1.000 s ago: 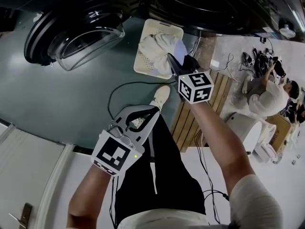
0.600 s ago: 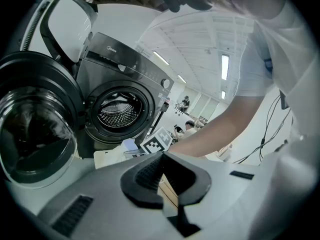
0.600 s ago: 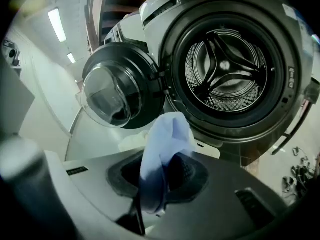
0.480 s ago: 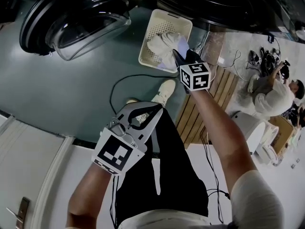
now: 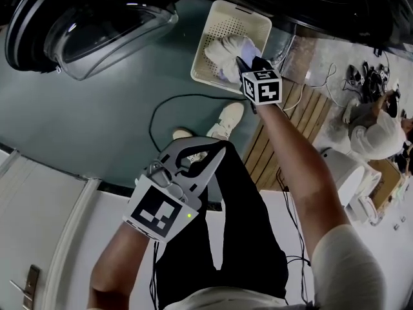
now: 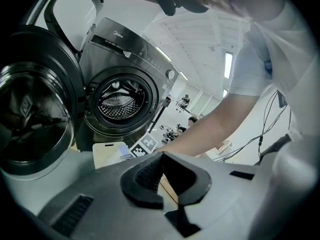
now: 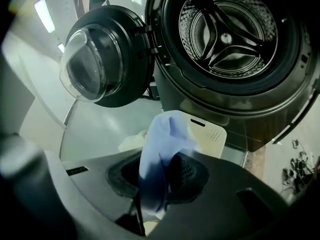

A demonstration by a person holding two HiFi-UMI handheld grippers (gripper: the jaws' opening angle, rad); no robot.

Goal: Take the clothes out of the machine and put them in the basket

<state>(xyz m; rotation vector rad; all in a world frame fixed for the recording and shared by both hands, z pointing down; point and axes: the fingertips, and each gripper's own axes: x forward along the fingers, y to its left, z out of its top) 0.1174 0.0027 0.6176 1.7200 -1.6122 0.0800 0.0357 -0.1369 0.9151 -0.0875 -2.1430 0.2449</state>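
Washer (image 7: 227, 31) door (image 5: 97, 24) is standing open beside the basket (image 5: 222, 11); a cable (image 5: 155, 118) is lying across the floor. Right tool (image 5: 240, 62) is pinching a crumpled pale blue cloth (image 7: 162, 134) over the basket's white clothes (image 5: 222, 47). Left tool (image 5: 218, 152) is hovering well apart, pressed together, holding nothing.

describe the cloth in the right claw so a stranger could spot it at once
Find the open washing machine, then the cream basket standing before it. Over the basket, the right claw pinches a pale blue cloth, unlike the white clothes lying in the basket.
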